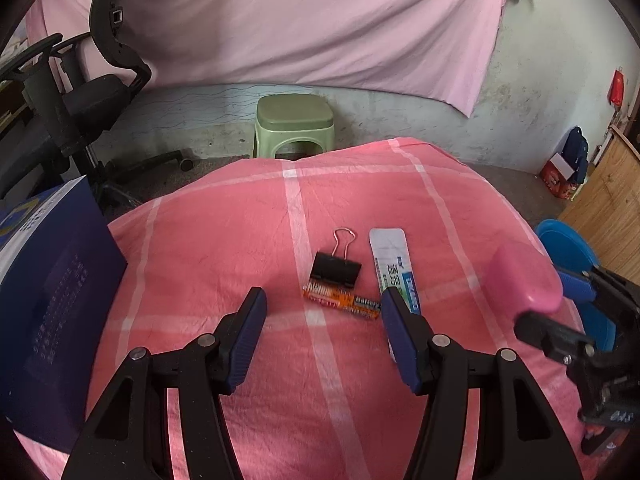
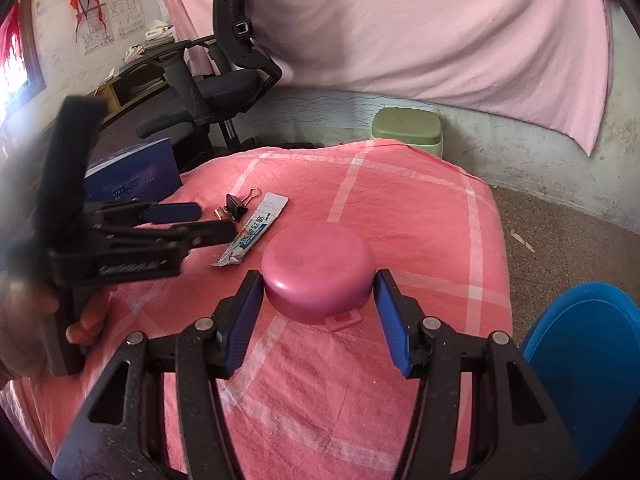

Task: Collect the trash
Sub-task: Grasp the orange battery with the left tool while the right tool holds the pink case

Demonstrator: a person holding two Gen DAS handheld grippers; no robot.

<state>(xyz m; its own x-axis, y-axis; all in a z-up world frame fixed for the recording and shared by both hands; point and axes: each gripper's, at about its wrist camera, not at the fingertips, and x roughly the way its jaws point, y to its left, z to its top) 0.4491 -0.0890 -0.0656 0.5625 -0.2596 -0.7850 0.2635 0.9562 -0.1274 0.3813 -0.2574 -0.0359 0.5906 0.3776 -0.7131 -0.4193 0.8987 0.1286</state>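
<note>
Trash lies on the pink checked cloth (image 1: pixel 224 240) that covers the desk. 3 small things sit close together near the middle. One is a black binder clip (image 1: pixel 337 267) with a wire loop. An orange battery (image 1: pixel 342 301) lies just in front of the clip and touches it. A flat toothpaste tube (image 1: pixel 394 264) lies just beside them, on the right.

The left gripper (image 1: pixel 324 334) hangs over the cloth, near the battery. Its jaws are wide apart and hold nothing. One blue pad sits right by the tube's near end.

The right gripper (image 2: pixel 319 322) has a round pink box (image 2: pixel 318 276) between its blue fingers (image 2: pixel 244 320). Both pads sit at the box's sides, and they look like they touch it, so the jaws look clamped on the box. A small pink latch sticks out at the front of the box. In the right wrist view the box is near the tube.

A dark blue box (image 1: pixel 48 300) stands at the left edge of the desk. A blue bin (image 2: pixel 588 368) is on the floor at the right. A green stool (image 1: pixel 295 124) and a black office chair (image 2: pixel 216 80) stand behind the desk. A pink sheet (image 1: pixel 280 20) hangs on the wall.
</note>
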